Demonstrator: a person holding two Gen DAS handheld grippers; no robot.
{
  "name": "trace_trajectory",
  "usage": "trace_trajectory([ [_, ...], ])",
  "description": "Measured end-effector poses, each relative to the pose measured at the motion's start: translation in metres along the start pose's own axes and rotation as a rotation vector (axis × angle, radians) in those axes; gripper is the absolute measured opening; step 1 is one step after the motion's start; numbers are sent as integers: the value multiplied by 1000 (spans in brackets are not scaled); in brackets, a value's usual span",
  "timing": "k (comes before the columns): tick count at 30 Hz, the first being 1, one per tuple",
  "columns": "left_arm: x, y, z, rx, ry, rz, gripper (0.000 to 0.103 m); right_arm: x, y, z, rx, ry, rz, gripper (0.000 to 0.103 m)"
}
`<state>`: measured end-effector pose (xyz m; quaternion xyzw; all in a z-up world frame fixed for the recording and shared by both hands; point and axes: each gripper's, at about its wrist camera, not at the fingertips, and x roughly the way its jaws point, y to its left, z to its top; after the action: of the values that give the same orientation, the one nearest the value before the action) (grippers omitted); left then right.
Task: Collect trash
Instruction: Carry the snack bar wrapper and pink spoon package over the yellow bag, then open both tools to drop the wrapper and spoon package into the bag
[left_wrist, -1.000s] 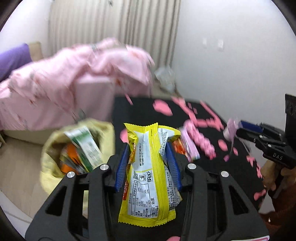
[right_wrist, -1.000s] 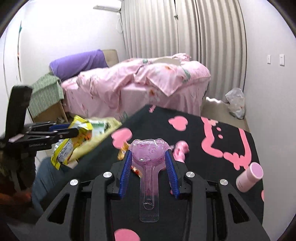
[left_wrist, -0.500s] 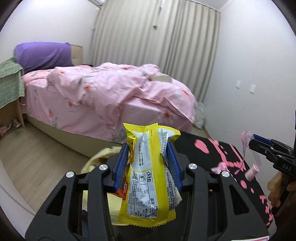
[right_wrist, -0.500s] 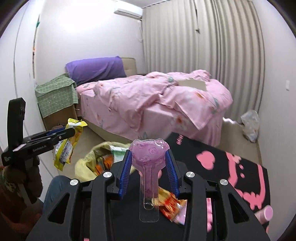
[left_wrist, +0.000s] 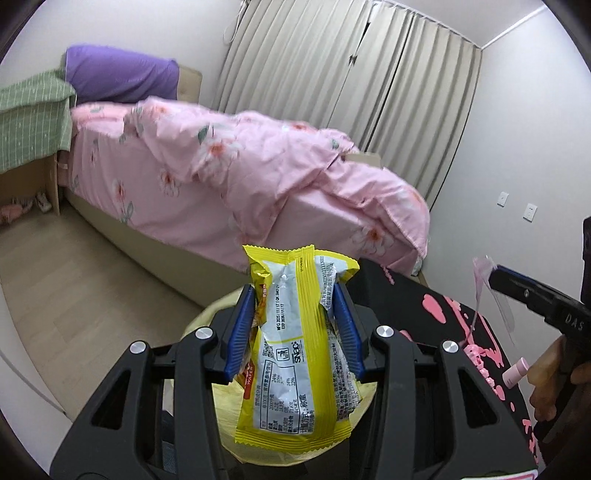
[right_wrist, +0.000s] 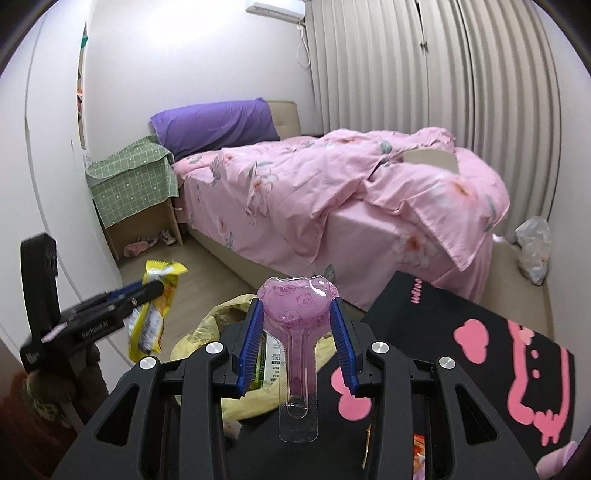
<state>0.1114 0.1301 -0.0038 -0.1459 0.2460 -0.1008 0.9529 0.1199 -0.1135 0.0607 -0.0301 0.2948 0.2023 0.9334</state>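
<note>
My left gripper sat low at centre frame, blue pads clamped on a yellow wrapper. My right gripper was likewise closed on a purple heart-shaped plastic package, its fingers pointing up-frame.

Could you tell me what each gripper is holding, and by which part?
Left gripper: yellow snack wrapper, upper half. Right gripper: purple heart-shaped plastic packaging, its head.

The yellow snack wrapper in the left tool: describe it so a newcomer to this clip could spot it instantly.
Start at the pink-quilted bed, then drop to the black left tool in the foreground of the left wrist view. The yellow snack wrapper stands upright between its blue pads, above the yellow trash bag. Its white printed back panel sets it apart.
</note>
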Motion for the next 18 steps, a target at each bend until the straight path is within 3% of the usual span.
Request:
trace_trajectory([
  [11,80,17,-17,-60,129,-14,43,101,-7,-3,61,98,127,36],
  [13,87,22,-19,-85,155,-29,48,111,-9,-8,84,111,168,36],
  [15,91,31,-19,-136,166,-53,66,121,-12,-11,95,128,183,36],
  [18,87,40,-15,-184,137,-59,78,136,-15,-17,119,170,212,37],
])
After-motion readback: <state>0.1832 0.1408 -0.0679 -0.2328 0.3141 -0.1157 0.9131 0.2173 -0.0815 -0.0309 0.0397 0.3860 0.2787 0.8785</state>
